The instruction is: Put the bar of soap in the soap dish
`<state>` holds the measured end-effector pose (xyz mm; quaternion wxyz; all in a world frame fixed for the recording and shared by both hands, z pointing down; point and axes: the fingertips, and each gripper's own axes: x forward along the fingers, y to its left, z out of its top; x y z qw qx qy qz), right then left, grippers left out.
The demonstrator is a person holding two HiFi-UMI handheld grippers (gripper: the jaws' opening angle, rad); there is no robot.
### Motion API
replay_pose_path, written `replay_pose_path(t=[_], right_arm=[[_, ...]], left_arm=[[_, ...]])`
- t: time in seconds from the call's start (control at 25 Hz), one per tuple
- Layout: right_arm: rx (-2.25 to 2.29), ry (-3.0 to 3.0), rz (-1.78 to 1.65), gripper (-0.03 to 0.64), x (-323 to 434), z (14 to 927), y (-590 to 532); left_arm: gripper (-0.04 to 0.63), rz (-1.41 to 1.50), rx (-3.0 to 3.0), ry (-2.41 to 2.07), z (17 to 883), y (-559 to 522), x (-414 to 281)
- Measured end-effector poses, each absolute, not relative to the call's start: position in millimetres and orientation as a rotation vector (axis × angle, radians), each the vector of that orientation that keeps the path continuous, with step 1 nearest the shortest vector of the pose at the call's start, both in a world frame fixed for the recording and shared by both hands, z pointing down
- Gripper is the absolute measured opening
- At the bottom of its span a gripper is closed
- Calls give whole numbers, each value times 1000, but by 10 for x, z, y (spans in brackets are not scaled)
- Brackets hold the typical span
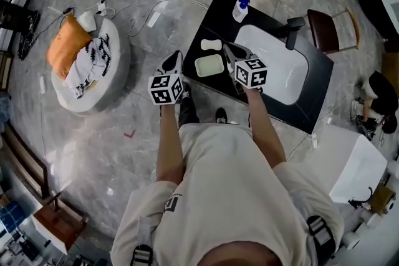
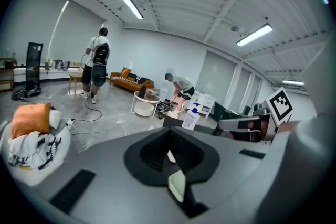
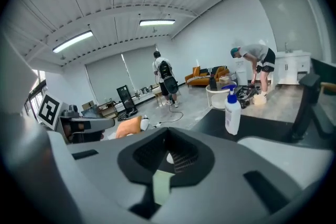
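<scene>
Soap bar beside its dish, both grippers empty.
The bar of soap [image 1: 211, 45] lies on the black counter [image 1: 215, 19] at the upper centre of the head view, just above the pale green soap dish [image 1: 209, 65] and apart from it. The left gripper [image 1: 175, 60] is at the dish's left and the right gripper [image 1: 229, 50] at its right. Each has its jaws together on nothing.

Black counter [image 1: 215, 20], white basin [image 1: 280, 68], pump bottle [image 1: 240, 10], bar of soap [image 1: 211, 45] beside soap dish [image 1: 209, 65]
</scene>
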<state>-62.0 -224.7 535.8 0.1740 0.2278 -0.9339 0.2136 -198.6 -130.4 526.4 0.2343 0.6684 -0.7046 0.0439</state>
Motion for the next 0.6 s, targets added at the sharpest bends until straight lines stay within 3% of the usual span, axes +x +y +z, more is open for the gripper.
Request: replay_pose_path(t=[0.6], right_arm=[[501,-2456,246,5,-1000,5327,-2783]], left_arm=[[5,330,2143,-1601,5414,-2060,-2218]])
